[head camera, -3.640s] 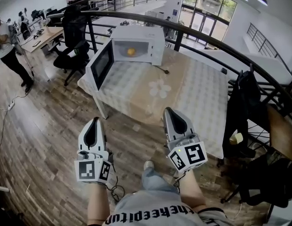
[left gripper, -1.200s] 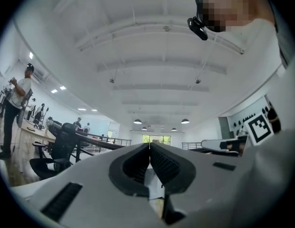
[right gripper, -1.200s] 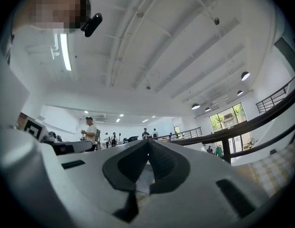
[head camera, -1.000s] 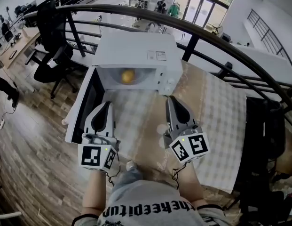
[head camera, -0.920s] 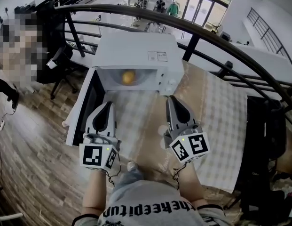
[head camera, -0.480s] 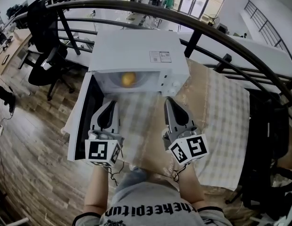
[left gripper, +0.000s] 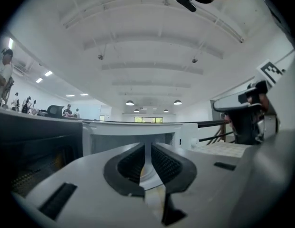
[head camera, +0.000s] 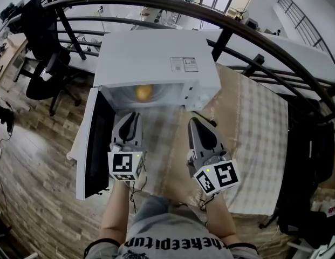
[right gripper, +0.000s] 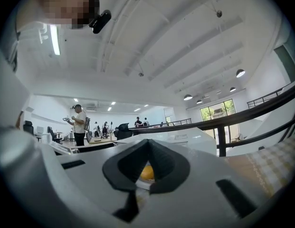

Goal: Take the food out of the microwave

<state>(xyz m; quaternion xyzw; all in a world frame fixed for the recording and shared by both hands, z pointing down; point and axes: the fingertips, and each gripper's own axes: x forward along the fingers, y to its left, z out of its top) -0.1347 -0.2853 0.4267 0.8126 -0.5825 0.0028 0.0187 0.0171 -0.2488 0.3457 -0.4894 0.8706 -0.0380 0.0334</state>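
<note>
Food (head camera: 144,92), a small orange-yellow lump, sits well back inside the microwave (head camera: 156,58), just where it was a second ago. The door (head camera: 90,144) hangs wide open to the left as before. What has changed is the distance. Both grippers have come forward over the cloth-covered worktop (head camera: 253,128), and the microwave fills far more of the head view than it did. The left gripper (head camera: 133,116) has gained the most and now has its tip right at the mouth of the cavity. The right gripper (head camera: 196,123) trails a little, its tip short of the front edge, near the control panel side. I judge the approach nearly over and the reach inside about to start, with nothing yet taken out.

Both grippers point level and roughly straight at the opening, side by side and well apart from each other, forearms stretched ahead of the body. The left jaws are closed to a thin slit and hold nothing. The right jaws look closed too, tips meeting, with the food showing beyond them in the right gripper view. Either pair would have to open before a grasp.
</note>
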